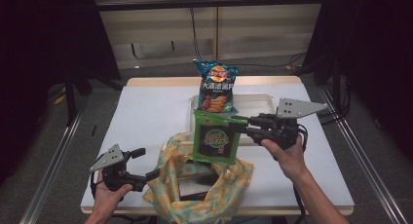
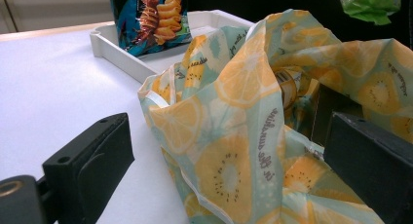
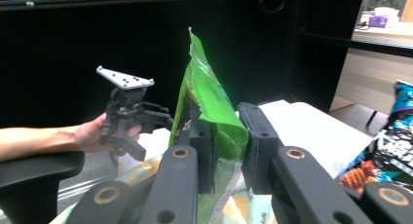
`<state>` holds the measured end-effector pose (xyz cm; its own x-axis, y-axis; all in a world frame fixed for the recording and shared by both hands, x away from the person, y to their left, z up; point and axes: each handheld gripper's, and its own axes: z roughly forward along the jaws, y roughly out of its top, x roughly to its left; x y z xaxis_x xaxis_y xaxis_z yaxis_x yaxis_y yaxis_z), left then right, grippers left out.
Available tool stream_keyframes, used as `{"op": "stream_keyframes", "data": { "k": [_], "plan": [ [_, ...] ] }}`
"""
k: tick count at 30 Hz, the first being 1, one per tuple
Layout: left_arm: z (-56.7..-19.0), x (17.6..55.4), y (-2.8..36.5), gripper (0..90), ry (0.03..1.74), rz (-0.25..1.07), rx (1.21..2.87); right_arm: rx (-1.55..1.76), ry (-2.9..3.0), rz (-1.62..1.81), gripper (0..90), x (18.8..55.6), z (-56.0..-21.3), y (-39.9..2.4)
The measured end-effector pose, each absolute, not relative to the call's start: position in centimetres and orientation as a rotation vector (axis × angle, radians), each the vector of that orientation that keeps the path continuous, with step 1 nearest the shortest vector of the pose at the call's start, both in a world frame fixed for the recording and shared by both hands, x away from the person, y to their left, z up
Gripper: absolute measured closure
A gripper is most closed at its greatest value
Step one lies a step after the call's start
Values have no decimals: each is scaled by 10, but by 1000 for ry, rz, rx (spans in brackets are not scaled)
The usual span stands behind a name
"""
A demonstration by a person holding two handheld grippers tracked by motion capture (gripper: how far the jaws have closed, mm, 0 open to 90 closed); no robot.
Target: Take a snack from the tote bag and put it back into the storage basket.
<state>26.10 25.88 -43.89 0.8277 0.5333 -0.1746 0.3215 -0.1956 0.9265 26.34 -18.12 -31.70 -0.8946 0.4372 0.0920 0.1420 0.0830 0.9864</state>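
Note:
A green snack bag (image 1: 215, 140) hangs upright over the open mouth of a lemon-print cloth bag (image 1: 229, 177). My right gripper (image 1: 241, 125) is shut on the snack bag's upper right edge. In the right gripper view both jaws pinch the green snack bag (image 3: 204, 97) at the right gripper (image 3: 226, 151). My left gripper (image 1: 147, 163) rests low at the cloth bag's left side, open. In the left gripper view the left gripper (image 2: 229, 170) has its jaws wide apart, with the cloth bag (image 2: 234, 136) bunched between them; the left jaw stands clear of the fabric.
A blue chips bag (image 1: 216, 87) stands upright against the near-left corner of a white tray (image 1: 258, 100) at the table's back. Dark boxes (image 1: 197, 185) lie inside the cloth bag. Bare white tabletop (image 1: 146, 117) spreads to the left.

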Motion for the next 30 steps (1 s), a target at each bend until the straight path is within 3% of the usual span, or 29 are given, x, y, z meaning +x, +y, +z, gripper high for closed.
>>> {"op": "stream_keyframes", "data": {
  "k": [30],
  "plan": [
    [-437,261,260,47,665,245,1818,772,2033,1769,779,289,-327,-244]
  ]
}}
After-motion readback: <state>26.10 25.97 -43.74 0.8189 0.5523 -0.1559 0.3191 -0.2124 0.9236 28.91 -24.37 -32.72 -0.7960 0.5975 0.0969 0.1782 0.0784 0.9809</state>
